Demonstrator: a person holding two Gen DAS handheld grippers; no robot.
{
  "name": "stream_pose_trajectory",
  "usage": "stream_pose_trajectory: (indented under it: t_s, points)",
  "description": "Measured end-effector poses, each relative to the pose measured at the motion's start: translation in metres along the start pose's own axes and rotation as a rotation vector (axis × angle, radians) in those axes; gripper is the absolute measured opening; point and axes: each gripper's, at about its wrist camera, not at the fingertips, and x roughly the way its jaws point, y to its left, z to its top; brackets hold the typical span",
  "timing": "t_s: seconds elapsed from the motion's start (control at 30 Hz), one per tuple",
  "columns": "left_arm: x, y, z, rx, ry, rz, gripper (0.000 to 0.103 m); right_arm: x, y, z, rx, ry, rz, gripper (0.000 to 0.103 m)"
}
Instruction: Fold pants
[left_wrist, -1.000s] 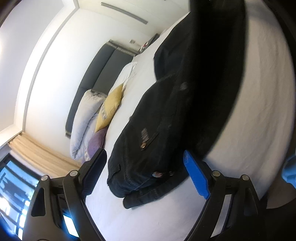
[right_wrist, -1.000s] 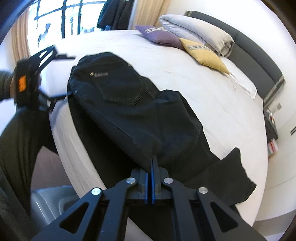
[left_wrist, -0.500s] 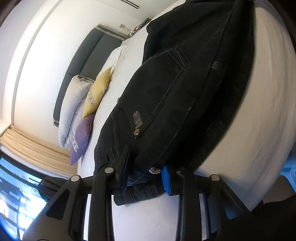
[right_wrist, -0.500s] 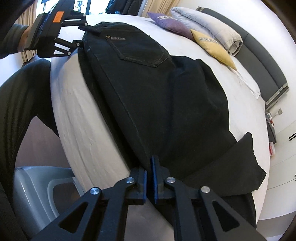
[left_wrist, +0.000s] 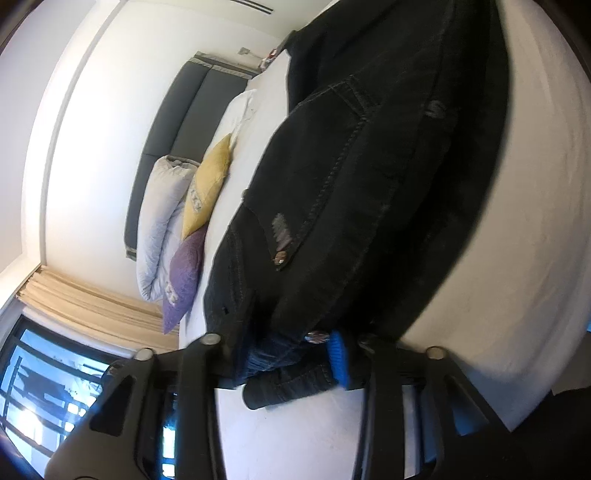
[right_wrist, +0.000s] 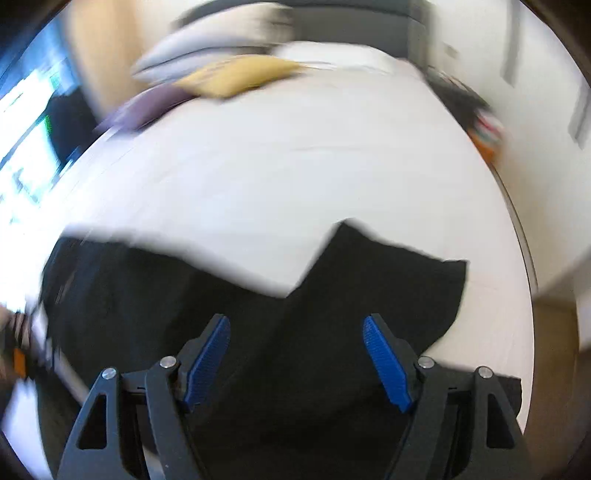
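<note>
Black jeans (left_wrist: 369, 177) lie on a white bed (left_wrist: 517, 221), waistband toward me in the left wrist view. My left gripper (left_wrist: 288, 354) is shut on the waistband, denim bunched between its fingers. In the blurred right wrist view the legs of the jeans (right_wrist: 295, 314) spread across the near edge of the bed (right_wrist: 295, 166). My right gripper (right_wrist: 295, 354) is open and empty just above the black fabric, its blue pads (right_wrist: 384, 358) wide apart.
Yellow (left_wrist: 207, 188), purple (left_wrist: 184, 273) and white pillows (left_wrist: 159, 225) lie against a dark headboard (left_wrist: 184, 110). A window (left_wrist: 44, 387) with beige curtains is at lower left. The yellow pillow also shows in the right wrist view (right_wrist: 236, 74).
My left gripper closed on the waistband from open. My right gripper let go of the jeans leg, opened wide and swung fast, blurring its view.
</note>
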Motion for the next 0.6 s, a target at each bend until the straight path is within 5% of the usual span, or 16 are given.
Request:
stream_pose_trajectory:
  t_s: [0.07,0.23,0.47,0.53,0.6]
  points:
    - [-0.005,0.006,-0.007,-0.03,-0.002,0.021,0.055,0.029,-0.013,0.024,0.04,0.057,-0.043,0.078]
    - [-0.004,0.008,-0.007,-0.044,0.0,0.012,0.056,0.088,-0.022,0.056,0.109,0.173,-0.146,0.074]
    - [0.001,0.013,-0.009,-0.062,-0.007,-0.004,0.056,0.132,-0.012,0.061,0.07,0.288,-0.306,0.072]
    - [0.003,0.016,-0.009,-0.07,-0.006,-0.008,0.056,0.135,-0.014,0.062,0.073,0.276,-0.317,0.065]
    - [0.004,0.017,-0.008,-0.077,-0.004,-0.014,0.056,0.132,-0.017,0.061,0.077,0.267,-0.291,0.04]
